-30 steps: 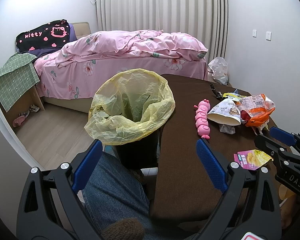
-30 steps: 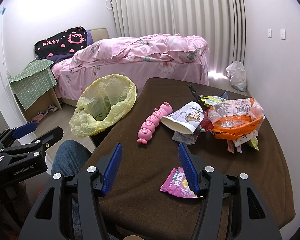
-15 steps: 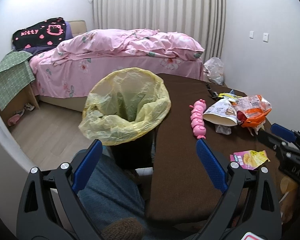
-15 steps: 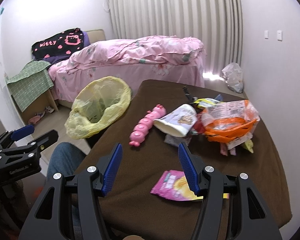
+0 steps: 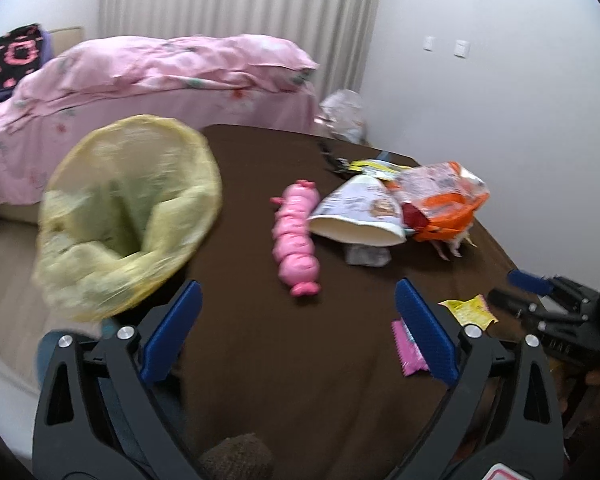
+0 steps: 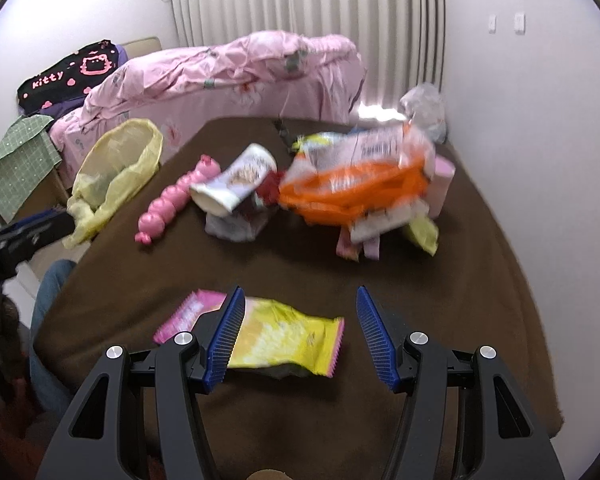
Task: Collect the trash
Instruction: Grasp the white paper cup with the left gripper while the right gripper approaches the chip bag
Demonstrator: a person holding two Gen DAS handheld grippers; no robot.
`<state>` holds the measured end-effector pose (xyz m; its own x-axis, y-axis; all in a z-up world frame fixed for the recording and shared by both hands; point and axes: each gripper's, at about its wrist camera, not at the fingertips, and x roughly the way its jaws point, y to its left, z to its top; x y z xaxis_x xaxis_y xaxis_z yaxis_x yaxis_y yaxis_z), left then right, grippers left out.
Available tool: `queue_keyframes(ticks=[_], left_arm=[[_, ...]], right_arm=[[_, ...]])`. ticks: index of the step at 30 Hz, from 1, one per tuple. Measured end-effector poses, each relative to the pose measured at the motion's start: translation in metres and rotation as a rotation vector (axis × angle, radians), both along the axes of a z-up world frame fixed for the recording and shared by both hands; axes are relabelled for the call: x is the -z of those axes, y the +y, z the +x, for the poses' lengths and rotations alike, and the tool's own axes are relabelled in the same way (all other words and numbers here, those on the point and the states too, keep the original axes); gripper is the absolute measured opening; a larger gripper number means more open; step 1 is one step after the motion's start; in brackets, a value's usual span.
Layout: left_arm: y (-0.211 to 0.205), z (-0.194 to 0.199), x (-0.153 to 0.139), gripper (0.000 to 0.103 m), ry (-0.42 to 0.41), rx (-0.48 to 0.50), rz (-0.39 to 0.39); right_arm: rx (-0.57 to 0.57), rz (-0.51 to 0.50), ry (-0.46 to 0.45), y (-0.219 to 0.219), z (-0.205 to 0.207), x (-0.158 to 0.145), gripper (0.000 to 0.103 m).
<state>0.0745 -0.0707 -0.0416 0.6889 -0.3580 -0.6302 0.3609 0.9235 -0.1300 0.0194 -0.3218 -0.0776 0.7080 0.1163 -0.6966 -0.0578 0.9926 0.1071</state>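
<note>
On the brown table [image 6: 460,300] a yellow and pink snack wrapper [image 6: 284,336] lies flat near the front edge. My right gripper [image 6: 300,292] stands open just above it, one blue finger on each side, pads not pressing. Farther back lie a tipped paper cup [image 6: 236,184], a crumpled grey wrapper [image 6: 236,228] and an orange snack bag [image 6: 360,184] over smaller packets. My left gripper [image 5: 298,292] is open and empty over the table, near the tail of a pink caterpillar toy [image 5: 294,236]. The bin with the yellow bag [image 5: 128,216] stands at the table's left edge.
A pink bed [image 6: 240,68] fills the back of the room, with a clear plastic bag [image 5: 344,116] on the floor by the curtain. A person's knee in jeans [image 6: 48,292] shows at the table's left front. A pink box [image 6: 444,184] sits behind the orange bag.
Both grippers moved forward and down toward the table. The right one came over the yellow and pink wrapper. The left one swung right, from the bin toward the toy and cup.
</note>
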Motion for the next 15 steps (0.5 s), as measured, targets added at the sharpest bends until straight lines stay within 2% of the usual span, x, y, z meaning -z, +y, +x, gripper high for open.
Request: queue_keyframes(ticks=[6,9,13,15], left_arm=[[-0.022,0.029,0.022,0.093,0.088,0.039,0.037],[-0.03,0.044,0.023,0.093,0.14,0.091,0.0],[-0.048,0.072,0.014,0.093,0.136,0.167,-0.059],[-0.056,0.086,0.014,0.093,0.155,0.178,-0.078]], right_arm=[[-0.13,0.006,0.043,0.006,0.002,0.025,0.055],[-0.157,0.006,0.044,0.005,0.008,0.029,0.055],[-0.161,0.038,0.058,-0.001,0.019,0.034,0.055],[-0.146,0.015,0.053,-0.004,0.02,0.035,0.055]])
